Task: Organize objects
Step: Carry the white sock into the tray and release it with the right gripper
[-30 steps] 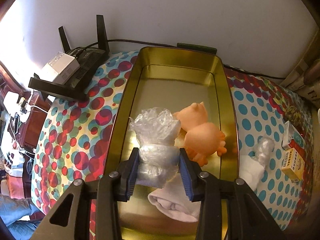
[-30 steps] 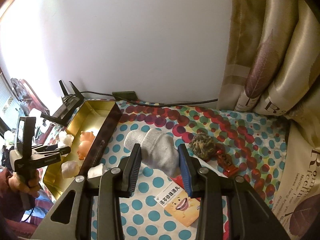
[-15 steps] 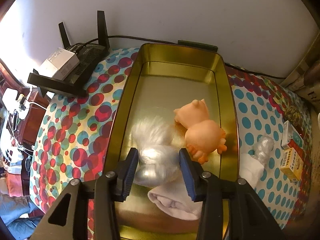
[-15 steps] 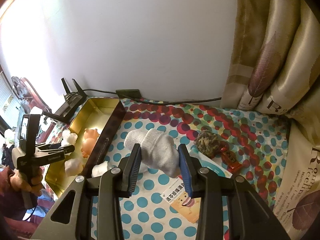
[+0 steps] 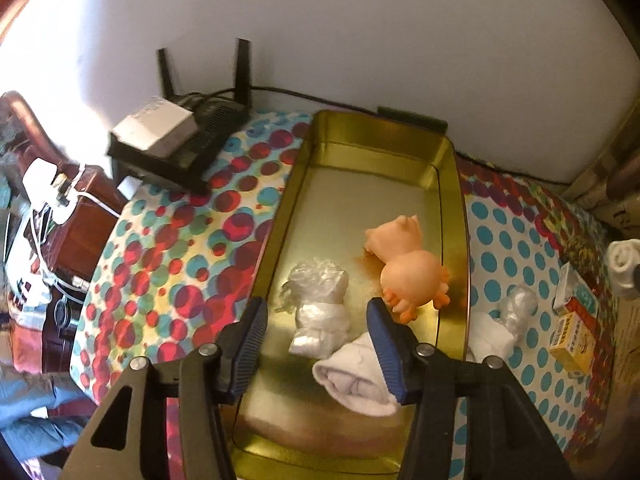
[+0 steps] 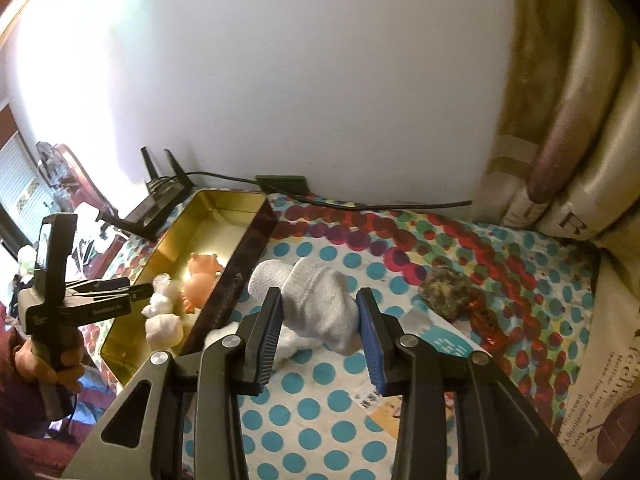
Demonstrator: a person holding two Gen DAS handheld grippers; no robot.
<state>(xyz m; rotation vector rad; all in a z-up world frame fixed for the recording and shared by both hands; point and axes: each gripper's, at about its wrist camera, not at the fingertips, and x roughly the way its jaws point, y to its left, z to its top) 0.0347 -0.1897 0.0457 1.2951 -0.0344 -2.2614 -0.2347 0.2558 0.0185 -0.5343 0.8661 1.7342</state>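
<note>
Polka-dot cloth [image 5: 168, 256] covers the table, white wall behind, curtain [image 6: 568, 92] at 2 o'clock in the right wrist view. Router [image 5: 180, 148] sits at 10 o'clock in the left wrist view, beside the gold tin [image 5: 276, 232].

Left gripper [image 5: 316, 340]: jaws now spread wide and empty. A second ago they were clamped on the plastic-wrapped bundle [image 5: 320, 304]; half a second ago they were still close around it. The bundle now lies on the tin floor between the open fingertips, touching neither as far as I can tell. Orange rubber toy [image 5: 408, 264] lies just at 2 o'clock of the bundle, position unchanged. Rolled white sock [image 5: 356, 380] lies in the tin at 5 o'clock of the bundle, partly behind the right finger.

Outside the tin, at 3 o'clock: a second wrapped bundle [image 5: 516, 312] on white cloth, and small boxes [image 5: 572, 344] further right.

Right gripper [image 6: 320, 320]: closed on a white sock [image 6: 316, 300], lifted above the cloth, as in both earlier frames, now nearer the tin's wall. Dark fuzzy ball [image 6: 444, 292] lies at 3 o'clock of it, a red wrapped item [image 6: 488, 320] beside it. Leaflet [image 6: 436, 344] lies under the right finger.
</note>
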